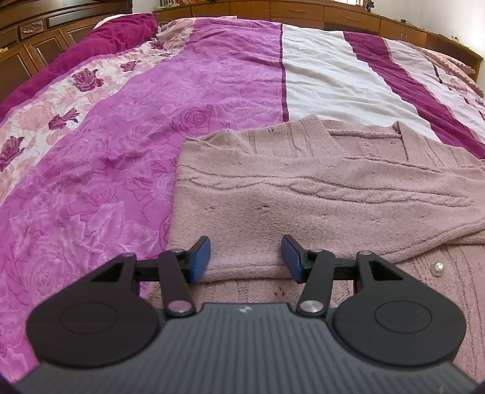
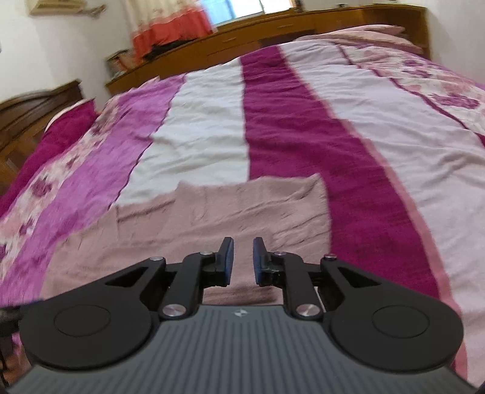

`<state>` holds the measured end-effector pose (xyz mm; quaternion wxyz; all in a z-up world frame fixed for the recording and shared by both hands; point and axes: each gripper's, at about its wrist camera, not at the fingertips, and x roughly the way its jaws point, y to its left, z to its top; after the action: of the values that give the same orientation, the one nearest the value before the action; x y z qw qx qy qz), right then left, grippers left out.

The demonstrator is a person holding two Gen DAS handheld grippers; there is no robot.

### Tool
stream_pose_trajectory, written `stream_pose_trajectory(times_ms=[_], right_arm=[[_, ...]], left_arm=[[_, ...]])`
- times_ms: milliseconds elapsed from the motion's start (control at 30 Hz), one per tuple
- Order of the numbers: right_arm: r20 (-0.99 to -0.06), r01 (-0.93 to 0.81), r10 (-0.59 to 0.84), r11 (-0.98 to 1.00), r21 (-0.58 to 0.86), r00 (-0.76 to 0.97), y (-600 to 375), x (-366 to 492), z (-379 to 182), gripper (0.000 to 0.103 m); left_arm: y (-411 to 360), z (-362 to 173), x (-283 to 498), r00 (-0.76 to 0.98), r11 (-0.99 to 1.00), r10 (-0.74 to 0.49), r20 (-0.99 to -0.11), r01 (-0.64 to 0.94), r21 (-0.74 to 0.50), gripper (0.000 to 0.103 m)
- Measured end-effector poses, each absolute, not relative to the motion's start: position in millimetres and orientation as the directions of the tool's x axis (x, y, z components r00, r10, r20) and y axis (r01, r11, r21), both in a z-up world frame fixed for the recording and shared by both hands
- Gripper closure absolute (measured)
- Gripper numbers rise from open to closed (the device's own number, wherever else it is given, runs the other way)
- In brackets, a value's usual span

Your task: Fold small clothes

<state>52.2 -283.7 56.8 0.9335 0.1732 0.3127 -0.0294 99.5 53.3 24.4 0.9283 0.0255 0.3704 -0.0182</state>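
Dusty-pink knitted cardigan [image 1: 318, 194] lying partly folded on the bed's purple, white and magenta striped floral bedspread [image 1: 151, 106].

I hold my left gripper [image 1: 246, 257] over its near hem, jaws apart and empty around a folded edge; my right gripper [image 2: 243, 260] has jaws narrowly parted, nothing between. A pearl button [image 1: 438, 268] shows beside them; brown wooden cabinets [image 1: 303, 12] ring the bed.

sweater [image 1: 303, 188] on bed [image 1: 151, 121], cabinets [image 1: 303, 12] behind
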Motion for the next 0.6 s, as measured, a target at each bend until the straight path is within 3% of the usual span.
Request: stream_pose_trajectory(times_ms=[200,300,333,400,467,600], right_arm=[[-0.651,0.168,0.027,0.957,0.235,0.758,-269,60,27,0.084],[-0.623,0.177,0.038,0.944,0.279,0.781,-273,55,15,0.083],[-0.619,0.176,0.041,0.942,0.285,0.785,-272,53,16,0.080],[-0.608,0.161,0.058,0.941,0.299,0.792,-272,49,20,0.063],[-0.589,0.141,0.073,0.941,0.308,0.805,-269,42,27,0.039],[-0.571,0.133,0.061,0.947,0.292,0.819,-264,24,41,0.037]], left_arm=[[54,23,100,0.722,0.998,-0.014,-0.691,0.058,0.040,0.050],[54,23,99,0.722,0.997,-0.013,-0.692,0.059,0.043,0.050],[53,24,99,0.721,0.997,-0.013,-0.692,0.059,0.043,0.050],[54,27,97,0.721,0.997,-0.016,-0.693,0.060,0.039,0.050],[56,33,92,0.719,0.998,-0.029,-0.694,0.063,0.024,0.049],[59,44,77,0.716,0.997,-0.049,-0.697,0.073,0.004,0.049]])
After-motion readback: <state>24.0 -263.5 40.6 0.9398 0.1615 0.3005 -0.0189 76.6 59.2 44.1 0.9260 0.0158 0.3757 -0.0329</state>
